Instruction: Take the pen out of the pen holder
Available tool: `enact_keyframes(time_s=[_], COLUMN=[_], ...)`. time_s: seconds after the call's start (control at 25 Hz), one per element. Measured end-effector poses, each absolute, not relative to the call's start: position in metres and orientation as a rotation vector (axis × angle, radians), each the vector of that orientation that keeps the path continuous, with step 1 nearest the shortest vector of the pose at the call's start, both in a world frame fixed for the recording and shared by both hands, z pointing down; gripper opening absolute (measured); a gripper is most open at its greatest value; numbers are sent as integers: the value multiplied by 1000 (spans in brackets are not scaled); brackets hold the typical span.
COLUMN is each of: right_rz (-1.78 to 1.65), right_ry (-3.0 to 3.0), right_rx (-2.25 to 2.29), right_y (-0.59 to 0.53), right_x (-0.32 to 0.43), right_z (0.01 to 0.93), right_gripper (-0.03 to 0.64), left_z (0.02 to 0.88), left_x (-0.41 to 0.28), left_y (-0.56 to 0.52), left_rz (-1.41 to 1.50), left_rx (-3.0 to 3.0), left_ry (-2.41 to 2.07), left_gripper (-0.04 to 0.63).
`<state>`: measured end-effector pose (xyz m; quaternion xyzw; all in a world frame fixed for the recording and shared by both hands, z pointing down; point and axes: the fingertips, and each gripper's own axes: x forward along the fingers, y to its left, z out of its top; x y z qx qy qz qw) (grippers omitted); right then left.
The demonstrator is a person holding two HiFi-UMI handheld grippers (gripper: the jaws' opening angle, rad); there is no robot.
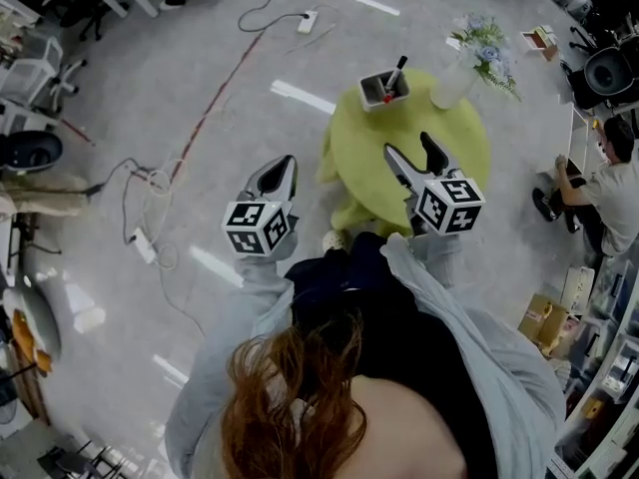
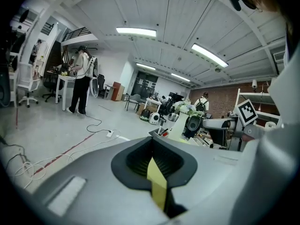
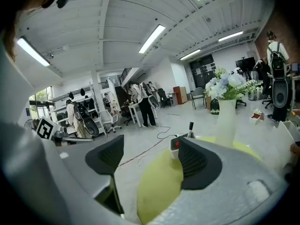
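A white vase of flowers (image 1: 454,84) stands at the far edge of the round, green-clothed tabletop (image 1: 367,158); a white power strip (image 1: 308,21) lies on the floor (image 1: 200,68).

One of the right gripper (image 3: 150,150) fingers (image 3: 199,163) half hides the pen holder (image 3: 174,148) (pen (image 3: 190,127) base unseen).

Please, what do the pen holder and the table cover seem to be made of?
Pen holder: probably plastic, white and matte; its square walls look rigid.
Table cover: likely fabric, yellow-green; it hangs in soft folds at the edge.
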<state>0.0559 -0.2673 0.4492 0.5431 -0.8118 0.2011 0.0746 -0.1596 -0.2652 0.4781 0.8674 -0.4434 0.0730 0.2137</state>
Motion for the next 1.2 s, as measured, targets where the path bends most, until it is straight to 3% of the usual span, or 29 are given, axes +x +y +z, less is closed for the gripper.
enact_keyframes(time_s=[0.6, 1.2], right_rz=[655, 681], right_ry=[-2408, -2300], right_rx=[1657, 1843], right_y=[-284, -354], right_x=[58, 90], right_z=[458, 458], right_gripper=[345, 344], left_z=[488, 490], left_x=[-164, -125], left_y=[-261, -349], left_rz=[212, 309], left_rx=[2378, 2461], left_ry=[-1224, -1056], left_gripper=[18, 18])
